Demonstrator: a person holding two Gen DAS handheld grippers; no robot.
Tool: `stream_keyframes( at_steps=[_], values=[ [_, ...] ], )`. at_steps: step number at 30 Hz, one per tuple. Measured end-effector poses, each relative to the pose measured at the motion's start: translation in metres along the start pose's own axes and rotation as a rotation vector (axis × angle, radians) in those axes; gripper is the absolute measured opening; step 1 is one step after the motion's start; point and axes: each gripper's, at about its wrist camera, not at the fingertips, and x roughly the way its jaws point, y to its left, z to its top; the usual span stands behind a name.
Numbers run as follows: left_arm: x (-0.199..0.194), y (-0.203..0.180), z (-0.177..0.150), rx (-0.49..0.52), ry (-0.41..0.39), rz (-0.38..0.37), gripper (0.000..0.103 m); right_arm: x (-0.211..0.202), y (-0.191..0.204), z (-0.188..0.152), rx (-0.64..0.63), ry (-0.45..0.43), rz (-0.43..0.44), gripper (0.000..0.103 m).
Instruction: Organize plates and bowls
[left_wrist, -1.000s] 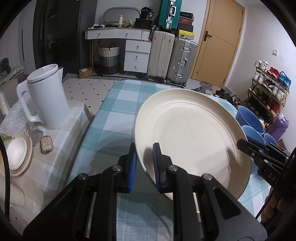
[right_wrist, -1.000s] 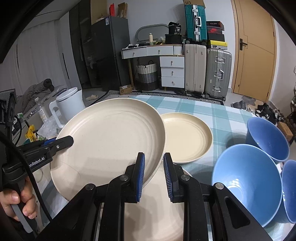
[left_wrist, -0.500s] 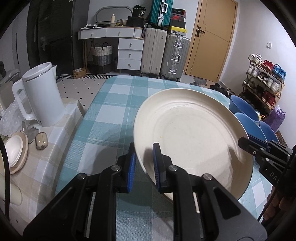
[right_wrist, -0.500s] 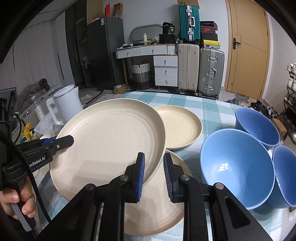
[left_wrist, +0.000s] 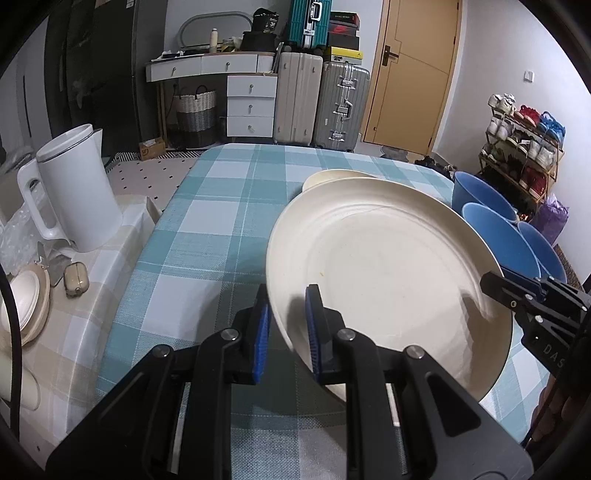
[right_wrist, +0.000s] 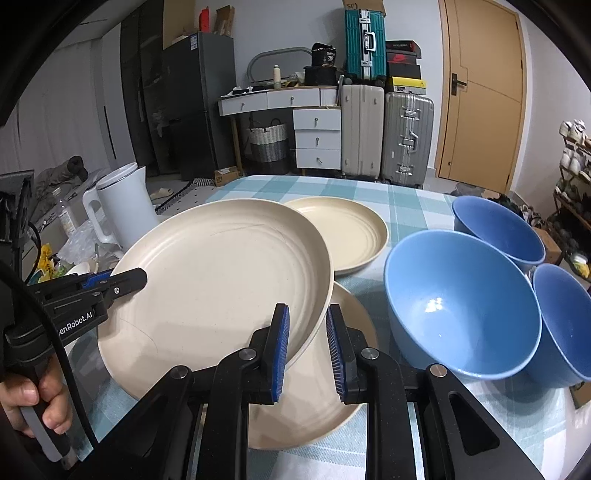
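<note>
1. The large round cream plate (right_wrist: 218, 280) is held tilted in the air above the blue-and-white checked tablecloth (left_wrist: 207, 229), gripped at opposite edges
2. The left gripper (left_wrist: 286, 332) has its blue-padded fingers nearly closed, pinching the plate's near-left rim
3. The right gripper (right_wrist: 306, 349) is narrowly parted, its fingers straddling the plate's near-right rim; whether both pads press on it I cannot tell
4. A second large cream plate (right_wrist: 317, 402) lies flat on the cloth directly beneath, and a smaller cream plate (right_wrist: 347, 232) sits farther back
5. Three blue bowls (right_wrist: 461, 302) cluster at the right
6. A white kettle (left_wrist: 74, 192) stands far left on a side surface
</note>
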Motion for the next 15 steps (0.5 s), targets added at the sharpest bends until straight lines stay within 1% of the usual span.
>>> stream_keyframes(
  at_steps=[2,6,10,15],
  values=[
    [0.004,-0.002,-0.003,0.003,0.004,-0.001,0.014,0.000,-0.004,-0.003,0.011,0.007,0.006,0.021],
    [0.012,-0.006,-0.007,0.017,0.010,-0.012,0.015,0.002,-0.008,-0.008,0.020,0.017,-0.010,0.021],
    [0.019,-0.008,-0.011,0.035,0.006,-0.015,0.015,0.004,-0.008,-0.013,0.008,0.022,-0.044,0.021],
    [0.028,-0.012,-0.016,0.050,0.014,-0.016,0.015,0.008,-0.011,-0.020,0.018,0.035,-0.054,0.021]
  ],
)
